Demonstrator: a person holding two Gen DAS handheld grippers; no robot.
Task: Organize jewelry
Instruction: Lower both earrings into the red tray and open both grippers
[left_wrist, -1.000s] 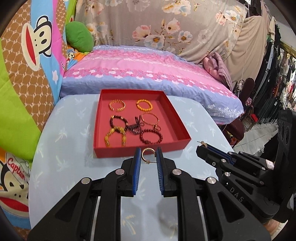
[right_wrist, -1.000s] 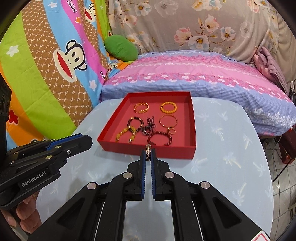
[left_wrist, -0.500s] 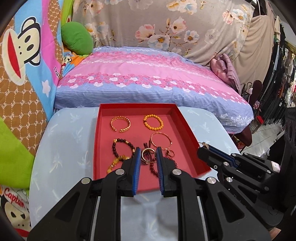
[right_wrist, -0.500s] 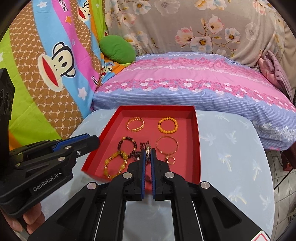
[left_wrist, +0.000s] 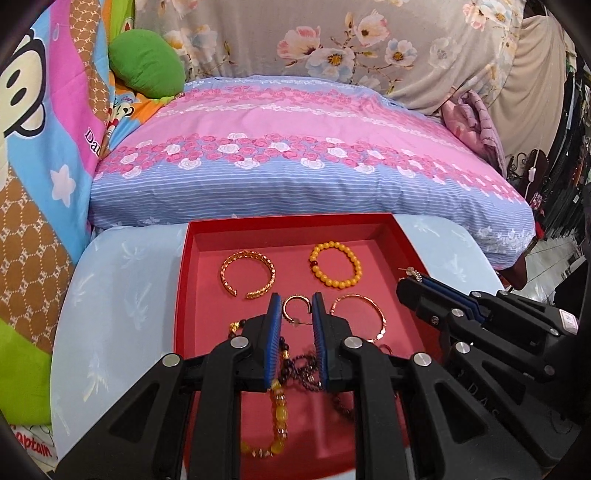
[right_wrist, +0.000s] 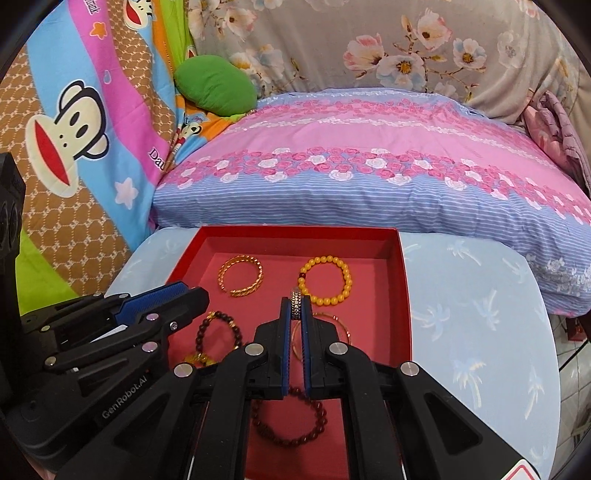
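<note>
Worktop (left_wrist: 110, 295) in pale blue palm-print cloth, against a pink and blue bed (left_wrist: 295, 147) under floral drapes

Both tools have pushed forward from the red tray's (left_wrist: 184, 280) near edge to over its floor. Left tool (left_wrist: 296, 308) is clamped on a gold hoop earring (left_wrist: 295, 307), ring face-on, post toward 5 o'clock. Right tool (right_wrist: 296, 309) pinches a studded ring (right_wrist: 296, 304) edge-on, pointing to 12 o'clock

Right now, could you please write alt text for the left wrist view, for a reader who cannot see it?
The left gripper holds a small gold hoop earring between its blue pads over a red tray of bracelets. The tray sits on a pale blue table, with the right gripper at right and a pink floral pillow behind.
</note>
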